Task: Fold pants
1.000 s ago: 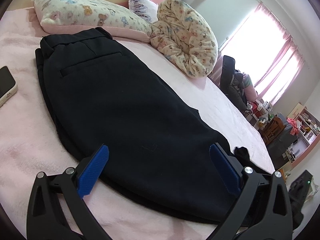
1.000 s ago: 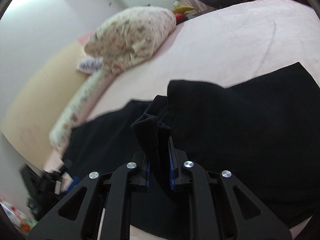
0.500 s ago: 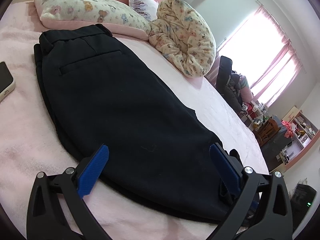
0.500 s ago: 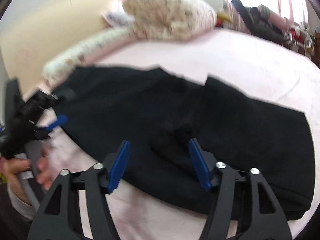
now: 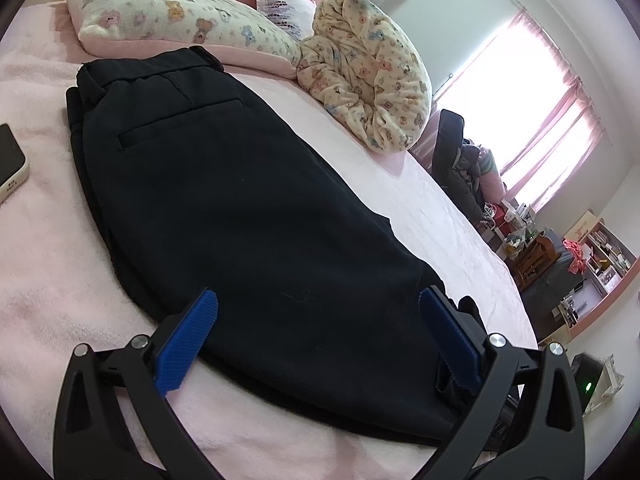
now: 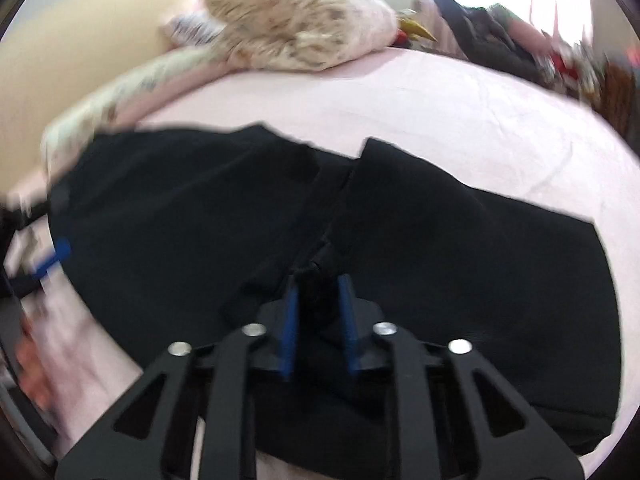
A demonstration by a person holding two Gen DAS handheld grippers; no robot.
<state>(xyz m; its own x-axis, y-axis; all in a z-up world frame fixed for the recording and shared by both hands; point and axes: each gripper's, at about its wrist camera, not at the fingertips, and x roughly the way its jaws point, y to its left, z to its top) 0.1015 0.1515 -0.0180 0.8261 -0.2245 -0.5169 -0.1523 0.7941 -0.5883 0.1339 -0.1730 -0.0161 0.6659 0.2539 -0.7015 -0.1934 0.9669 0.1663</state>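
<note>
Black pants (image 5: 240,200) lie flat on the pink bed (image 5: 48,288), with the waistband and back pocket at the far end near the pillow. My left gripper (image 5: 318,336) hovers open over their near end, with its blue pads wide apart and nothing pinched. In the blurred right wrist view the pants (image 6: 480,264) spread across the bed, with a notch between two parts at the far edge. My right gripper (image 6: 318,308) is closing, and its blue pads pinch a raised fold of the black cloth. A blue pad of the left gripper (image 6: 54,258) shows at the left edge.
A teddy-print pillow (image 5: 172,20) and a rolled printed blanket (image 5: 372,72) lie beyond the waistband. A phone (image 5: 10,164) rests on the bed at the left. A chair heaped with clothes (image 5: 460,160) and shelves (image 5: 592,264) stand past the bed's right side.
The right gripper let go of the cloth it held, opened wide while swinging round, and has closed again on a fold of the pants. The left gripper has stayed open in place.
</note>
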